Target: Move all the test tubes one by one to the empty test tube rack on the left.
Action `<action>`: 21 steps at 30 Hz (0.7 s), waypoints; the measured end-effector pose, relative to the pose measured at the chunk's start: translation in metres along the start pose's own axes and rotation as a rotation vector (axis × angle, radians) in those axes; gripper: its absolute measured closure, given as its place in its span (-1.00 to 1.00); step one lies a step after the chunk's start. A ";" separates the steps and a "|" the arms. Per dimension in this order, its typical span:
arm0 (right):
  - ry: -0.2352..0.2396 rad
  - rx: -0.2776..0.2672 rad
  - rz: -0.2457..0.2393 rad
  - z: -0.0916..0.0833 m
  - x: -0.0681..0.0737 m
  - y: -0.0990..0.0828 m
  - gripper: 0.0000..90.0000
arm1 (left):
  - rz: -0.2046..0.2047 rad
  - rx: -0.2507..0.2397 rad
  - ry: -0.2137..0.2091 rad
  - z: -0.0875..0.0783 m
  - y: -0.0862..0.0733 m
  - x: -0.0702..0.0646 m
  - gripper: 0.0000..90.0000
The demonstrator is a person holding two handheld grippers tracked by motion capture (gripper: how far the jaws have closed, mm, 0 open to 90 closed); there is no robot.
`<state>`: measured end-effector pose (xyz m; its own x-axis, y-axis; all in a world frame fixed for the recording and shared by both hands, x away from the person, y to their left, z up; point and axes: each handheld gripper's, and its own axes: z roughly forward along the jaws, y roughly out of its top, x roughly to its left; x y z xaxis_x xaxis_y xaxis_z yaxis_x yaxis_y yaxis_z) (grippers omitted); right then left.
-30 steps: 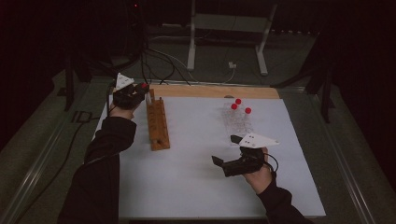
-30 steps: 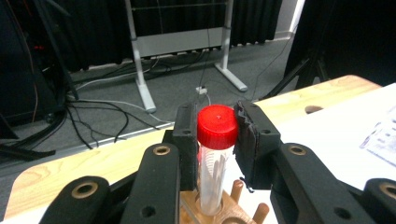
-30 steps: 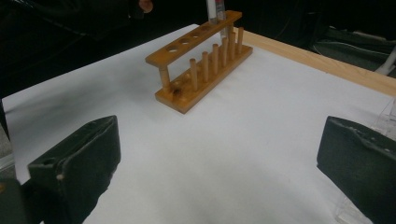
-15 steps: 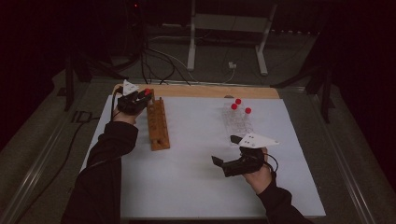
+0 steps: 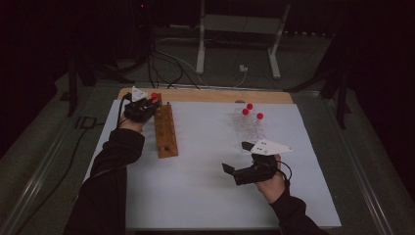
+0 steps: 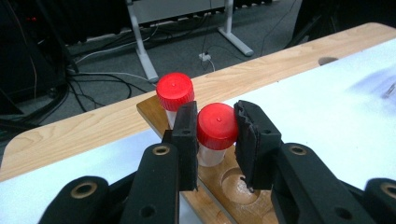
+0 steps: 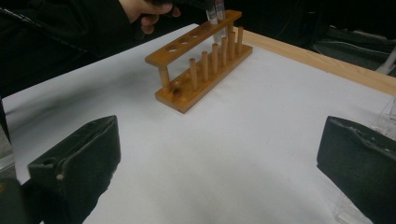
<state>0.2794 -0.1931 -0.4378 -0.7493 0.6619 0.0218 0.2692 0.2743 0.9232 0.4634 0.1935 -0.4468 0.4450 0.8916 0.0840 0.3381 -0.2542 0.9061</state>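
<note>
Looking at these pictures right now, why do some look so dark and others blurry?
High view: dim overall, the surroundings nearly black, the white sheet the one bright area. Left gripper view: evenly lit and sharp on the red-capped tube between the fingers; the sheet's far right corner smears. Right gripper view: the near fingers loom large and soft, while the wooden rack stays fairly clear.

A wooden rack [image 5: 165, 130] stands on the left of the white sheet [image 5: 195, 191], two capped tubes [image 6: 216, 133] in its far end. A clear rack [image 5: 248, 128] with three more tubes [image 5: 249, 106] stands to its right, well apart.
</note>
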 end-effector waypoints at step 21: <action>-0.058 -0.051 0.015 -0.013 -0.014 0.011 -1.00 | -0.015 -0.009 -0.081 -0.040 0.013 -0.003 -0.78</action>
<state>0.2846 -0.2086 -0.4228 -0.7086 0.7054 0.0146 0.2480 0.2296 0.9412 0.4331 0.2027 -0.4183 0.5056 0.8620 0.0366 0.3380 -0.2370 0.9108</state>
